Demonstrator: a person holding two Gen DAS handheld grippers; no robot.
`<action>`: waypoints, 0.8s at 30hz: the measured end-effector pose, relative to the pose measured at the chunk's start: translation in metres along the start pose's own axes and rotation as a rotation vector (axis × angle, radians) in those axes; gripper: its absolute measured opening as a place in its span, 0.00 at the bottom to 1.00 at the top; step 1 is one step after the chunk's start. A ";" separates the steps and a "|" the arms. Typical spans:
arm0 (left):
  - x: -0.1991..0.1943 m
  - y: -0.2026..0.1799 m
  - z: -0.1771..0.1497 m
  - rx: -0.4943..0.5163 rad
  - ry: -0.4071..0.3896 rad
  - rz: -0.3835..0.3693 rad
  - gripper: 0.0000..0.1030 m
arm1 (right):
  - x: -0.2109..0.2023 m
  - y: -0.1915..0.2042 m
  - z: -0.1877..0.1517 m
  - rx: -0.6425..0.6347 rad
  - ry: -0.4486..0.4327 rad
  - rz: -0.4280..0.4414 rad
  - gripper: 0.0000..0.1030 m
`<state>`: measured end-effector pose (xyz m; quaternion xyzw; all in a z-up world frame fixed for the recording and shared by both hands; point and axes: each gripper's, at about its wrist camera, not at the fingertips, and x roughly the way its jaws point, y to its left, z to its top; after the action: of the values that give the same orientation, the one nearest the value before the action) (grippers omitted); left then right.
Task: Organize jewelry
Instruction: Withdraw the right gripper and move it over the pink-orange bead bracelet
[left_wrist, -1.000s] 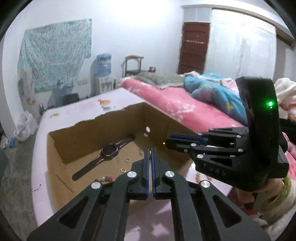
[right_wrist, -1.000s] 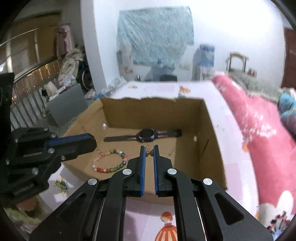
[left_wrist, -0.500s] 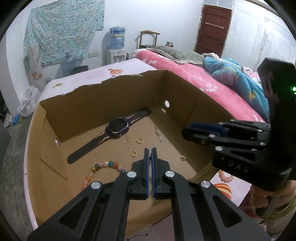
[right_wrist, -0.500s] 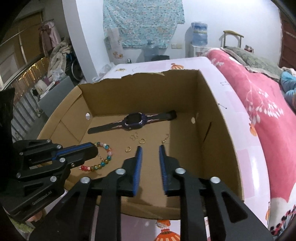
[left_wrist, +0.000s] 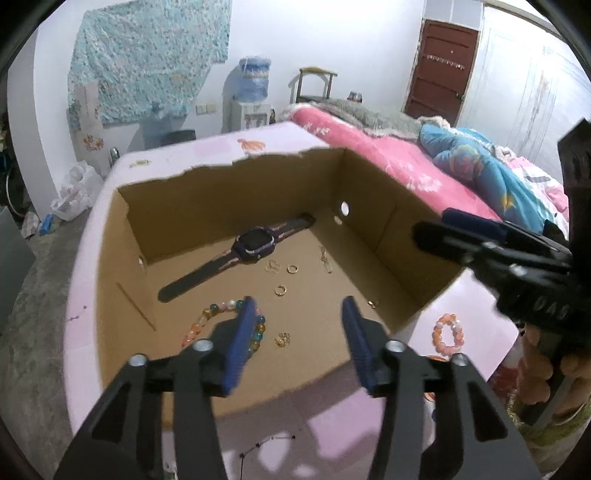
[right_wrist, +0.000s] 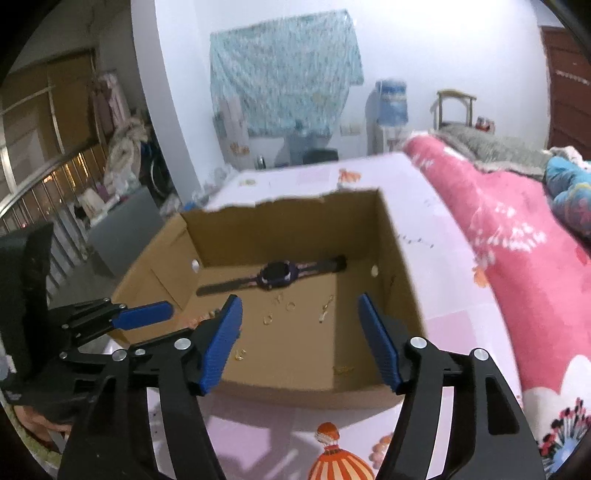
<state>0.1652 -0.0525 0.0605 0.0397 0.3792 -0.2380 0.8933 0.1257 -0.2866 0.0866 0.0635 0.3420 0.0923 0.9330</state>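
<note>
we note both the left gripper (left_wrist: 297, 325) and right gripper (right_wrist: 299, 325) now spread wide, previously pressed together; small gold piece (left_wrist: 282, 339) dropped in cardboard box (left_wrist: 388, 236)

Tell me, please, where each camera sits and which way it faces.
Left wrist: on the left tongs, open, aimed into the cardboard box; the right tongs show at right.
Right wrist: on the right tongs, open, facing the box from its near side; the left tongs show at left.
Shared: the box, the watch and the small rings.
</note>
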 end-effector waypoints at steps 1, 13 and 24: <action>-0.007 -0.001 -0.001 0.006 -0.016 0.003 0.58 | -0.009 -0.003 0.000 0.007 -0.019 0.000 0.63; -0.074 -0.033 -0.040 0.130 -0.099 -0.089 0.95 | -0.081 -0.061 -0.037 0.092 -0.031 -0.158 0.65; 0.003 -0.063 -0.072 0.106 0.139 -0.011 0.95 | -0.049 -0.057 -0.087 0.098 0.148 -0.121 0.51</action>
<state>0.0908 -0.0908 0.0144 0.1014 0.4275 -0.2593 0.8601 0.0404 -0.3481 0.0410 0.0812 0.4172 0.0233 0.9049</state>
